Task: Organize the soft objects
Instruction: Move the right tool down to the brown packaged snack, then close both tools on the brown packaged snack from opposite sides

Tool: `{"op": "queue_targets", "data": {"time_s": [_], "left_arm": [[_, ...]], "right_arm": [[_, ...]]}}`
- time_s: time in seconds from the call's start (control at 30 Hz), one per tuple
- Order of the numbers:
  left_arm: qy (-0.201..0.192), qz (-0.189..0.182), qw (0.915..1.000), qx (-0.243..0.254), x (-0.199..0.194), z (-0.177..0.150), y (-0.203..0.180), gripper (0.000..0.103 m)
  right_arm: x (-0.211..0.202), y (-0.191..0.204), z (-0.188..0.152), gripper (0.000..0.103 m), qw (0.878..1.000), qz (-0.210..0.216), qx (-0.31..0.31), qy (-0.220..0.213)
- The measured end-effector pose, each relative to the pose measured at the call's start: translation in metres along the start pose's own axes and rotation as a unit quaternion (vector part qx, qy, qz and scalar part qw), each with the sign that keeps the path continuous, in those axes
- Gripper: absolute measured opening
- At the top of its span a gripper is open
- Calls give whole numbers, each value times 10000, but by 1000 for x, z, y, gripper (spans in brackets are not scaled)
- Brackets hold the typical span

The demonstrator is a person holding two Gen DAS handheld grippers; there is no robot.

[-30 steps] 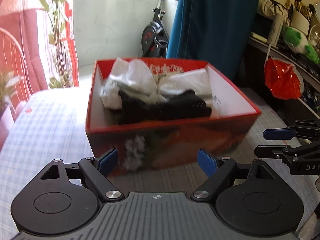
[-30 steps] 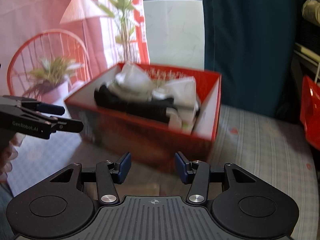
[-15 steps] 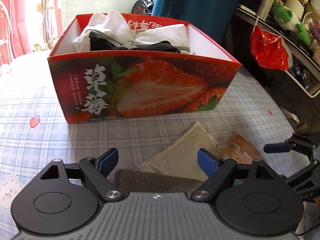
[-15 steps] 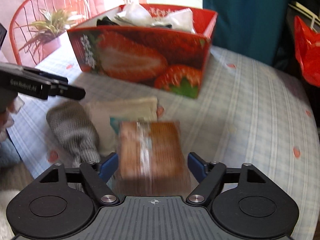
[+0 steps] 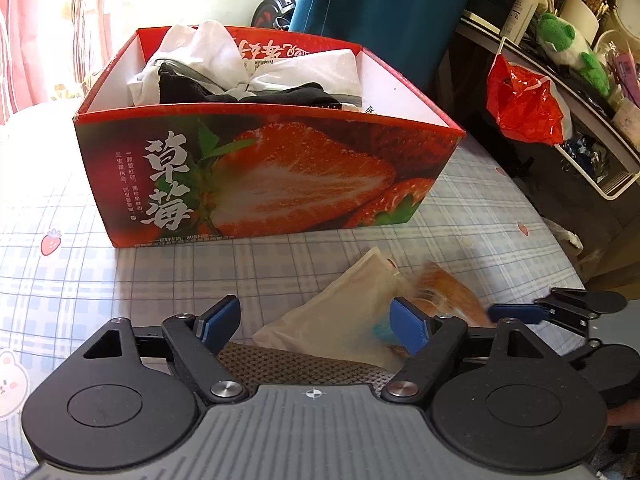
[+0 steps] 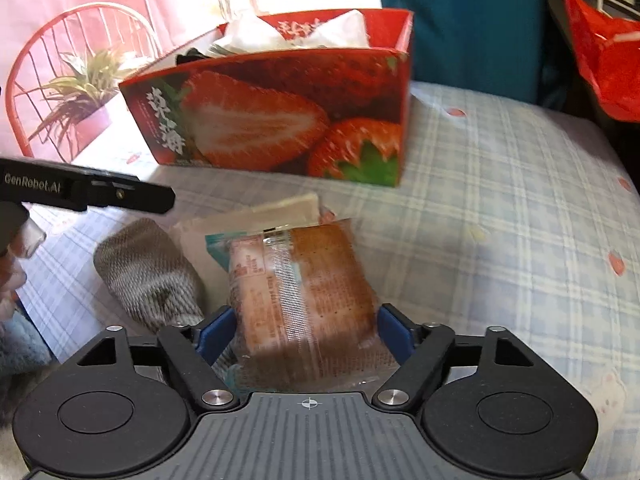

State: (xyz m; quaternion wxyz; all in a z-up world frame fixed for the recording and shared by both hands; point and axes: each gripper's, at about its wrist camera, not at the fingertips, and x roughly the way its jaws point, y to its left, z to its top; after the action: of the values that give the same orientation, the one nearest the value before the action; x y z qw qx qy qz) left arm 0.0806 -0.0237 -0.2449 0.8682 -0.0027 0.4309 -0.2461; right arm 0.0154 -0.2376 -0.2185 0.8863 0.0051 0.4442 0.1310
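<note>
A red strawberry-print box [image 5: 280, 180] [image 6: 260, 120] stands on the bed-like surface, with white cloth [image 5: 208, 52] and black cloth [image 5: 280, 94] inside. In front of it lie a grey knitted sock [image 5: 300, 364] [image 6: 148, 276], a beige pouch [image 5: 344, 312] [image 6: 280, 208] and a wrapped brown cake [image 6: 304, 288] [image 5: 448, 288]. My left gripper [image 5: 316, 320] hovers low over the sock and pouch; its jaws are wide and closing, touching neither. My right gripper [image 6: 306, 328] straddles the cake packet, jaws closing, pads right at the wrapper's sides.
A plaid sheet with strawberry prints [image 5: 60, 280] covers the surface. To the right are a red plastic bag [image 5: 524, 108] and a cluttered shelf with a green plush [image 5: 568, 44]. A teal curtain [image 5: 380, 12] hangs behind the box.
Both grippers have come down from above the box to the items in front of it. The right jaws widened and now straddle the cake packet.
</note>
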Motion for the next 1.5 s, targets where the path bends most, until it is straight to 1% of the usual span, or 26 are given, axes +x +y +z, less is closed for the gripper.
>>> {"op": "queue_targets", "data": {"time_s": [0.17, 0.3, 0.37, 0.4, 0.43, 0.53, 0.6, 0.67, 0.77, 0.8, 0.83, 0.87, 0.93, 0.97, 1.0, 1.03, 1.13, 1.2, 1.27, 1.3, 1.5], "left_arm": [[-10, 3, 10000, -68, -1, 0, 2, 80], [-7, 19, 9999, -146, 0, 1, 5, 78], [0, 7, 9999, -166, 0, 2, 7, 77], [-2, 9, 9999, -172, 1, 3, 8, 76], [-5, 14, 9998, -182, 2, 4, 9, 76], [-5, -34, 9997, -226, 7, 10, 12, 73], [16, -102, 9997, -232, 12, 15, 14, 72], [63, -210, 9995, -211, 20, 20, 14, 69], [135, -359, 9991, -193, 32, 25, 15, 66], [141, -404, 9989, -208, 37, 25, 15, 65], [137, -454, 9986, -230, 40, 26, 15, 62], [138, -509, 9983, -245, 43, 25, 14, 59], [204, -647, 9975, -208, 50, 26, 13, 53], [276, -724, 9969, -166, 54, 26, 12, 50], [361, -801, 9961, -128, 58, 25, 10, 50], [448, -900, 9949, -95, 61, 24, 8, 51], [433, -933, 9947, 10, 61, 22, 3, 51], [454, -995, 9940, -56, 58, 21, 4, 46], [486, -1098, 9927, -97, 55, 19, 6, 41], [504, -1130, 9922, -140, 54, 18, 7, 40], [442, -1122, 9913, -526, 43, 4, 15, 40]], "right_arm": [[14, 12, 10, 71, 9994, 77, -244, -235], [26, 23, 16, 70, 9981, 238, -358, -450], [28, 28, 19, 71, 9976, 223, -442, -477], [28, 30, 20, 75, 9977, 151, -462, -474], [28, 33, 21, 83, 9978, 59, -463, -463], [21, 32, 19, 93, 9981, -97, -359, -494], [18, 27, 16, 94, 9989, -177, -172, -391], [18, 21, 11, 94, 9996, -130, 75, -218], [20, 13, 4, 88, 9991, 71, 418, -47], [20, 11, 2, 83, 9985, 155, 517, -33], [20, 9, 2, 80, 9980, 228, 597, -31], [20, 8, 2, 79, 9975, 289, 648, -30], [20, 8, 4, 72, 9971, 378, 655, -35], [21, 9, 4, 71, 9972, 411, 624, -36], [22, 10, 5, 71, 9973, 417, 599, -29], [23, 11, 6, 68, 9974, 415, 593, -18], [28, 13, 9, 62, 9968, 513, 619, 52], [30, 14, 11, 58, 9971, 512, 555, 65], [32, 14, 15, 58, 9979, 461, 461, 61], [33, 15, 17, 57, 9981, 441, 418, 50], [41, 25, 29, 57, 9991, 373, -215, -58]]}}
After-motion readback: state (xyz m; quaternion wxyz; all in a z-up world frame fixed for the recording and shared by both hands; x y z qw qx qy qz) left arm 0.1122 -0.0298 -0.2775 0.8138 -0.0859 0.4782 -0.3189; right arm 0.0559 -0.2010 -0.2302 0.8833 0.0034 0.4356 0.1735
